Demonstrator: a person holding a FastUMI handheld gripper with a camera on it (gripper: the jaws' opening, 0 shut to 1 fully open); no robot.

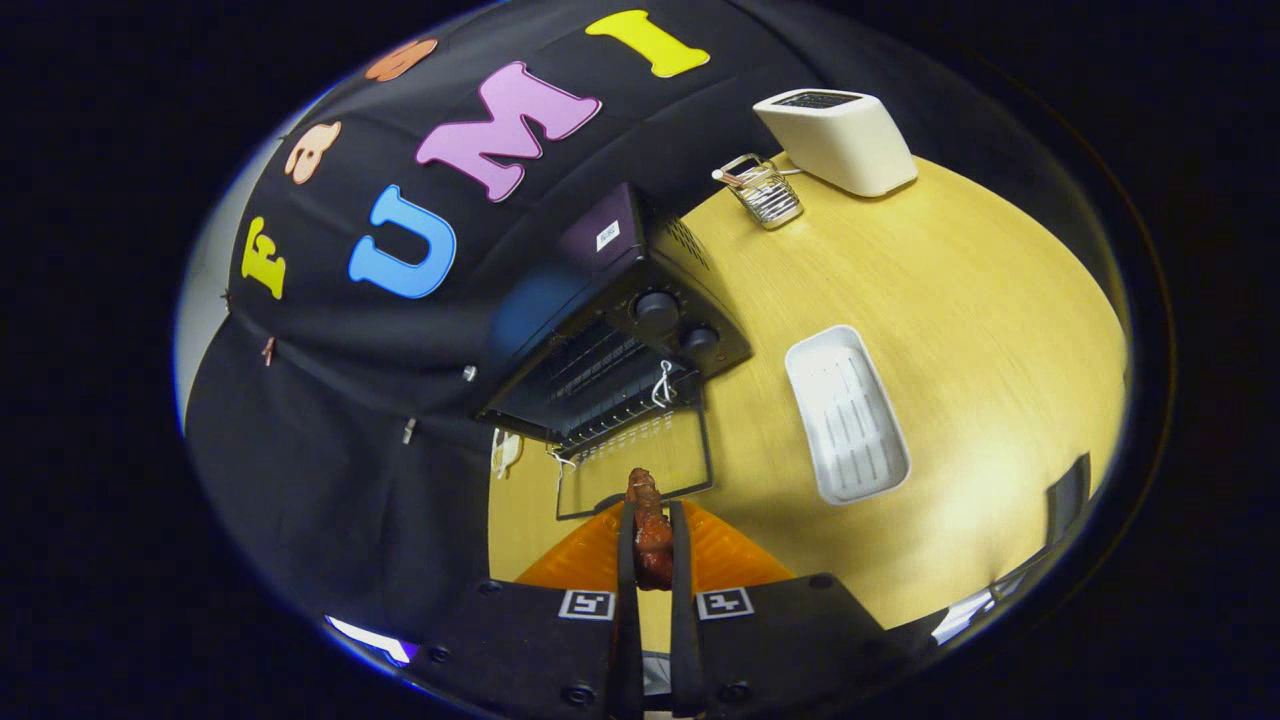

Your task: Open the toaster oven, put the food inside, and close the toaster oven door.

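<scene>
A black toaster oven (610, 330) stands on the wooden table against the booth wall, its glass door (640, 460) folded down flat and open, the wire rack visible inside. My gripper (652, 535) is shut on a reddish-brown piece of food (650, 525), which sticks out ahead of the fingers. The food hangs just in front of the lowered door's handle edge, a short way from the oven's opening. Two knobs (675, 320) sit on the oven's right panel.
A white ridged tray (845, 415) lies on the table (950, 330) right of the oven. Farther back stand a small wire basket (765, 190) and a white pop-up toaster (840, 135). A dark object (1068, 495) sits at the table's near right edge.
</scene>
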